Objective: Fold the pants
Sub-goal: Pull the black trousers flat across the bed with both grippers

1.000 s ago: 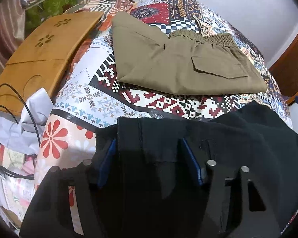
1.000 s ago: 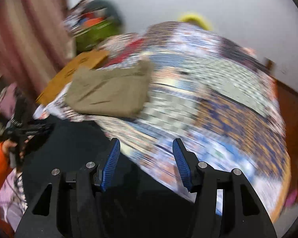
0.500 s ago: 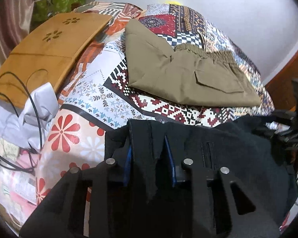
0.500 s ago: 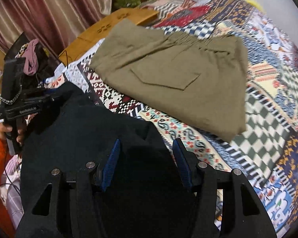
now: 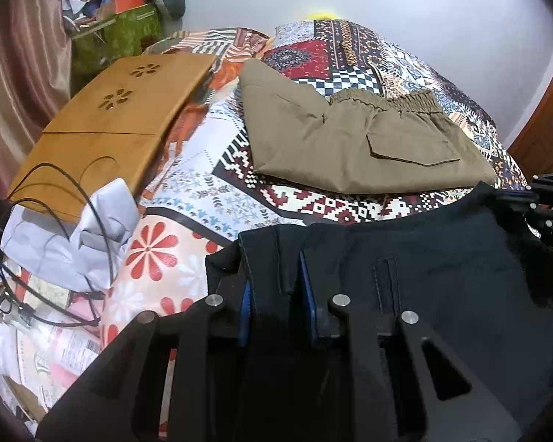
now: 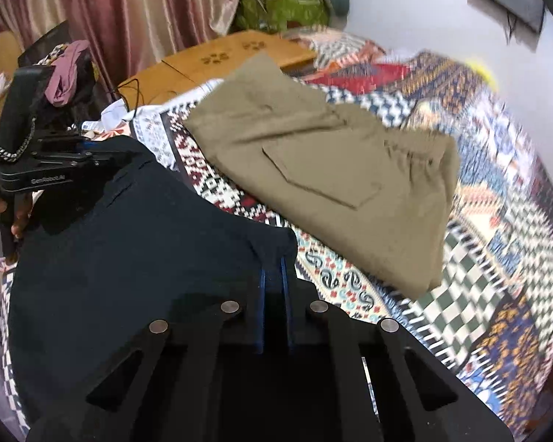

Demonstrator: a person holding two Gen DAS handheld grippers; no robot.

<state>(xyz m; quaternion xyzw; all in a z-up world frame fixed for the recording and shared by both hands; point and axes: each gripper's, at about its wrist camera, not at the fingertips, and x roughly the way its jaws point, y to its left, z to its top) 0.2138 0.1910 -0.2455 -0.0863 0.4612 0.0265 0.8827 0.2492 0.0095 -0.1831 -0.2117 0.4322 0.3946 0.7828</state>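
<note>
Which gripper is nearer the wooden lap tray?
Left. The left gripper, shut on the black pants, is on the wooden lap tray's side; the right gripper grips their far corner.

Lettering on left gripper: in the right wrist view we make out small pale print along the side bar of the left gripper [image 6: 103, 160], which seems to read "GenRobot.AI"; the letters are tiny and we are not sure of every one.

Lettering on right gripper: in the left wrist view we see a white mark or two at the picture's right edge on the right gripper [image 5: 516, 196], too cut off for us to read.

Packet by the bed: we see printed paper packets [image 5: 61, 346] at the lower left of the left wrist view, with a logo and lines of print, all too small and blurred for us to read.
</note>
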